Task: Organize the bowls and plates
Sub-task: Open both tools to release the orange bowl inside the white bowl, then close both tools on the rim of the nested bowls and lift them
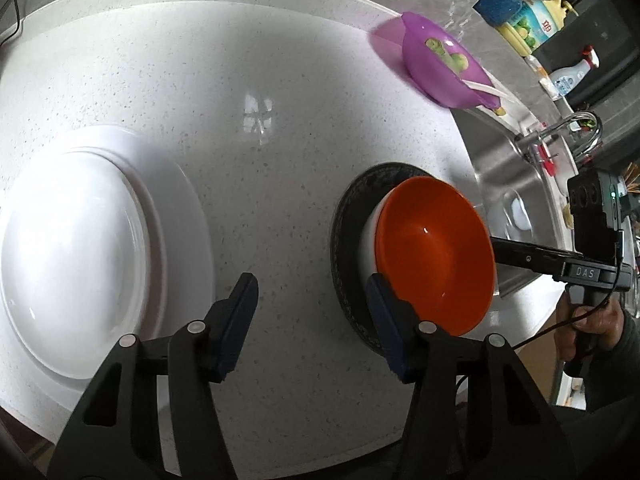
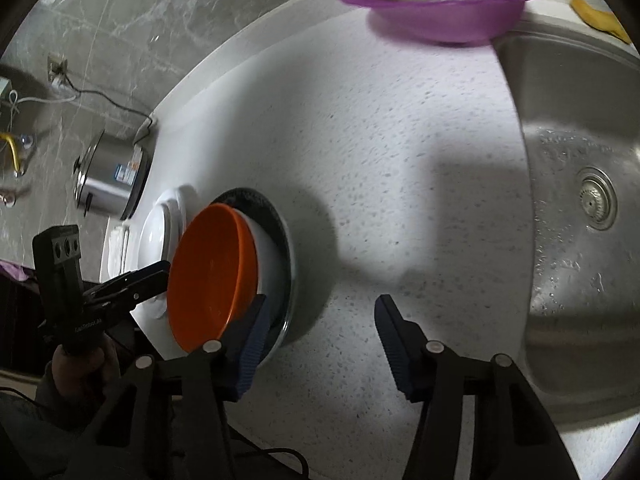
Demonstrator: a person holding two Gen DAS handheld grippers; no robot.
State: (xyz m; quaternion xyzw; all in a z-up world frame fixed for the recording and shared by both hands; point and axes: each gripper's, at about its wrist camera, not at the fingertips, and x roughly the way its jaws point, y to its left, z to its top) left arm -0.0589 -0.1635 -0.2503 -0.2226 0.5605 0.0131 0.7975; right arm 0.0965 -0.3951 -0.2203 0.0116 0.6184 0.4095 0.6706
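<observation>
While both claws hang over the speckled white counter (image 1: 280, 80), neither one grips anything. Seen from the left wrist, the left claw (image 1: 310, 292) has its blue-padded fingers (image 1: 240, 308) spread apart with only bare counter between them; its right finger stands in front of the edge of the orange bowl (image 1: 436, 256), and whether it touches the bowl cannot be told. From the right wrist, the right claw (image 2: 320, 312) is likewise released, its fingers (image 2: 394, 332) parted over bare counter, the left one just in front of the same bowl's rim.

That orange bowl (image 2: 208, 276) sits nested in a white bowl (image 2: 268, 264), and the pair rests on a dark plate (image 1: 348, 240) on the counter, close to the near edge. Just beyond this stack, on the left claw's side, lies a large white plate (image 1: 92, 248), flat on the counter. A person's hand (image 1: 588, 320) grasps the handle of the right claw's tool.

Farther back, near the wall, a purple bowl (image 2: 436, 8) holds green food and a white spoon. Beside it, a steel sink (image 2: 580, 220) is set into the counter with a drain in its bottom and a tap (image 1: 568, 136) at its rim. A steel pot (image 2: 108, 176) stands at the counter's far left end.
</observation>
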